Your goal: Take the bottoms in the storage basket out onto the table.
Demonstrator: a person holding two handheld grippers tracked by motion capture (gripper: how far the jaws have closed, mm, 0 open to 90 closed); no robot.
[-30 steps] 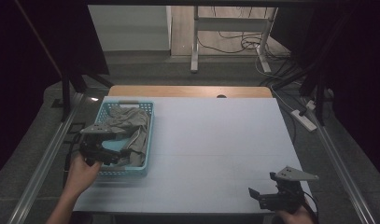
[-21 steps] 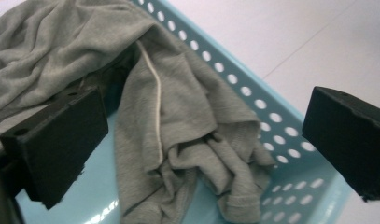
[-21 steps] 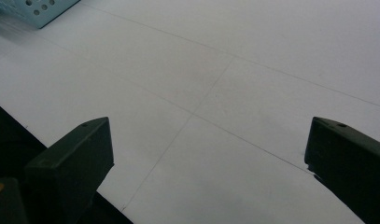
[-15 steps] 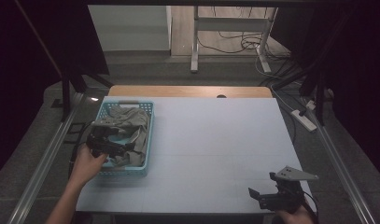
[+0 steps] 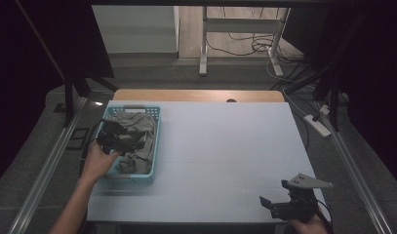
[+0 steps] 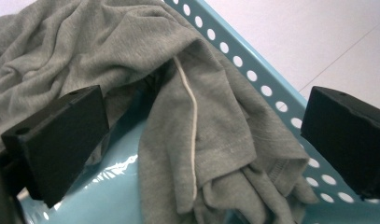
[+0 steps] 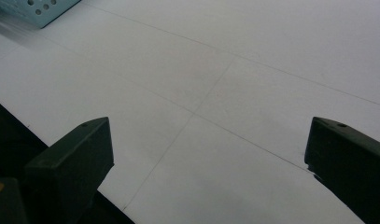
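Observation:
A crumpled grey garment [image 5: 137, 134] [image 6: 201, 121] with a pale cord lies in a light blue perforated basket [image 5: 152, 165] [image 6: 253, 70] at the table's left. My left gripper [image 5: 132, 143] [image 6: 204, 140] hangs open just over the cloth inside the basket, jaws wide apart on either side of a fold. My right gripper [image 5: 276, 207] [image 7: 206, 163] stands open low over the white table [image 5: 225, 146] near its front right corner, with nothing between its jaws. A corner of the basket [image 7: 33, 9] shows far off in the right gripper view.
The table's front edge [image 7: 61, 154] runs close under the right gripper. A wooden strip [image 5: 196, 95] borders the table's far side. Metal rails [image 5: 49, 165] flank both sides. A power strip [image 5: 318, 126] and cables lie on the floor at the right.
My left gripper has moved forward and right over the basket, further onto the grey garment. The right gripper has stayed where it was.

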